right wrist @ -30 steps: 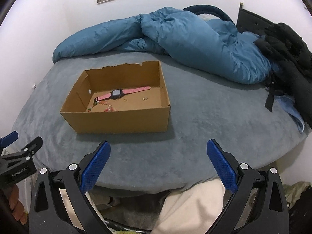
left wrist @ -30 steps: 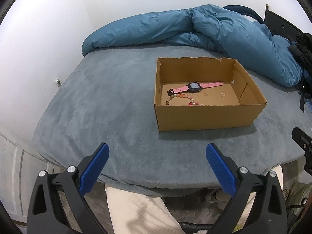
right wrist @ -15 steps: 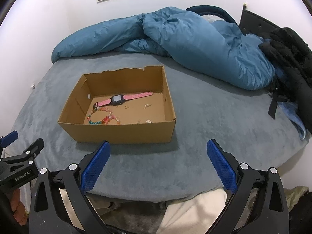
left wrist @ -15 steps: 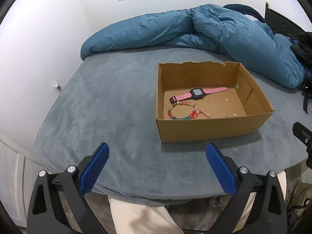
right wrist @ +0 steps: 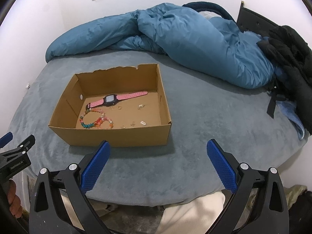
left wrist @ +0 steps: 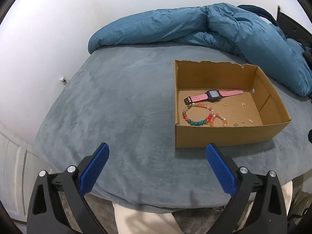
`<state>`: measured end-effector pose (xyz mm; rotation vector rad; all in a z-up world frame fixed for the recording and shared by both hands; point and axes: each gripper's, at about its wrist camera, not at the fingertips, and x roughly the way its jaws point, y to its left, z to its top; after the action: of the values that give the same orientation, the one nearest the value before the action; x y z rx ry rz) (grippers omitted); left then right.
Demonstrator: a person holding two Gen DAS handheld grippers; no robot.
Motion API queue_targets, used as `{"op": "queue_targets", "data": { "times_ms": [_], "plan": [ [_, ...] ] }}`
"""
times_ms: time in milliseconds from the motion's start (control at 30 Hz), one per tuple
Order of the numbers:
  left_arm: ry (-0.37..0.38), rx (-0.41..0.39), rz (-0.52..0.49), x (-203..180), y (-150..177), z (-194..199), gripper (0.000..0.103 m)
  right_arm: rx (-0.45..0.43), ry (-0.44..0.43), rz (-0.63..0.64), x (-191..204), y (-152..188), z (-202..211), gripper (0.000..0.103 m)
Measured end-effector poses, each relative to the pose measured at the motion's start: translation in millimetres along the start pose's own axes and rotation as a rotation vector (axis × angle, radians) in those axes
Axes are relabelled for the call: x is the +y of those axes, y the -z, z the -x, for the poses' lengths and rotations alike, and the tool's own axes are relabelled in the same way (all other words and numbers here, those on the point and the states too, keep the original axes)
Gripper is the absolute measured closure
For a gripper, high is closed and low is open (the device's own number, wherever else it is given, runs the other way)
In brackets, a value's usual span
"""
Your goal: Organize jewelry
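Lying in the cardboard box (right wrist: 124,136) on the bed (right wrist: 195,117), the pink watch (right wrist: 117,99) looks light, its strap floppy; the stiff dark case seems the surest hold. Beside it, the bead bracelet (right wrist: 95,120) likely rolls and slips. Left claw (left wrist: 157,156) and right claw (right wrist: 159,152) hover released, empty.

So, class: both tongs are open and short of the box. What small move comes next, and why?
Probably bring the right tongs forward over the cardboard box toward the pink watch: both tongs hold nothing, and the watch lies flat, apart from the bead bracelet.
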<state>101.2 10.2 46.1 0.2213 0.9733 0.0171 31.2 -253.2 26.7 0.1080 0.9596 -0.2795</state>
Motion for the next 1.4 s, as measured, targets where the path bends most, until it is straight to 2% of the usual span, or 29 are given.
{"op": "queue_targets", "data": {
  "times_ms": [1400],
  "plan": [
    [-0.003,-0.004,0.03,6.6,-1.1,1.9,0.006,0.012,0.002,-0.023,-1.9,6.9,-3.2,0.008]
  ]
}}
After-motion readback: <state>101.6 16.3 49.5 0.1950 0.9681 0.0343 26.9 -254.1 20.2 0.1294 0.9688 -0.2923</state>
